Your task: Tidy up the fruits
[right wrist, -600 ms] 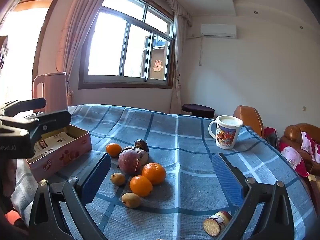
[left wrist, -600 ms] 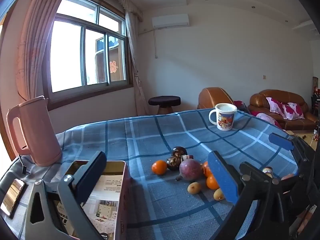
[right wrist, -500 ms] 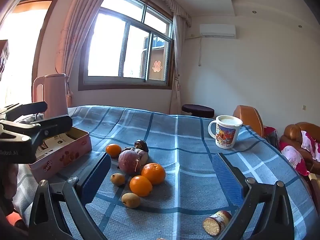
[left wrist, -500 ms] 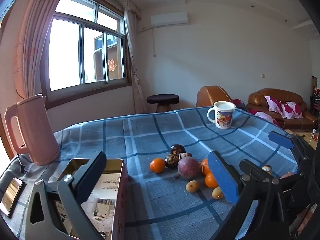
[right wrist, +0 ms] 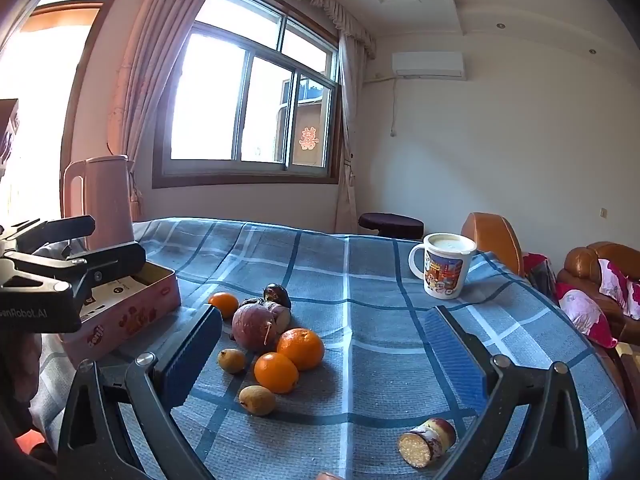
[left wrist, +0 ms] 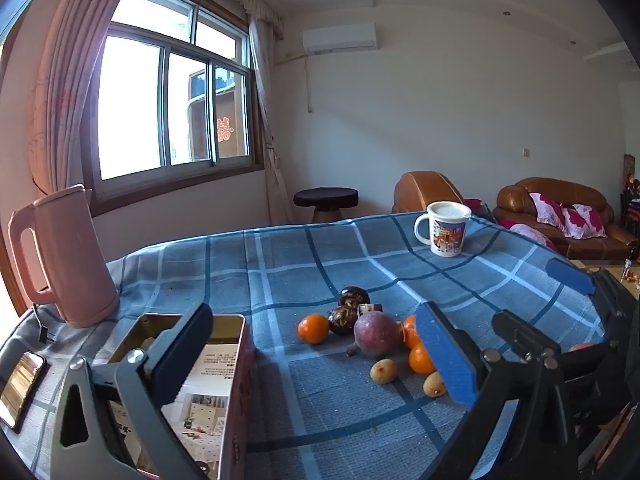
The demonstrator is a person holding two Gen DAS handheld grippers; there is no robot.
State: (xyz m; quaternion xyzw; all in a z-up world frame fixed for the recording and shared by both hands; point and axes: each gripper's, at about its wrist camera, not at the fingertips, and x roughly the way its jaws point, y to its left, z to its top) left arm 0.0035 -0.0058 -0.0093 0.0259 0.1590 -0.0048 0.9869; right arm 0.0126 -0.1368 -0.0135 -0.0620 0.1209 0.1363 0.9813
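home living room, leather sofa (left wrist: pixel 560 208), curtained window (left wrist: pixel 168 112), air conditioner (left wrist: pixel 340 36)

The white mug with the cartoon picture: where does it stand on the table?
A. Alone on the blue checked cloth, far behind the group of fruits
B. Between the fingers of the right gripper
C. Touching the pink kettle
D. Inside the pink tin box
A: the white mug stands by itself on the blue checked cloth, well behind the fruits, apart from the pink tin box and the pink kettle.

three oranges (right wrist: pixel 300 349), two loquats (right wrist: pixel 257 400), two dark mangosteens (left wrist: pixel 353 297), one purple passion fruit (right wrist: pixel 253 327), one cut sweet potato (right wrist: pixel 426 442), one mug (right wrist: pixel 444 271), one tin box (right wrist: pixel 132 318), one pink kettle (right wrist: pixel 105 200)
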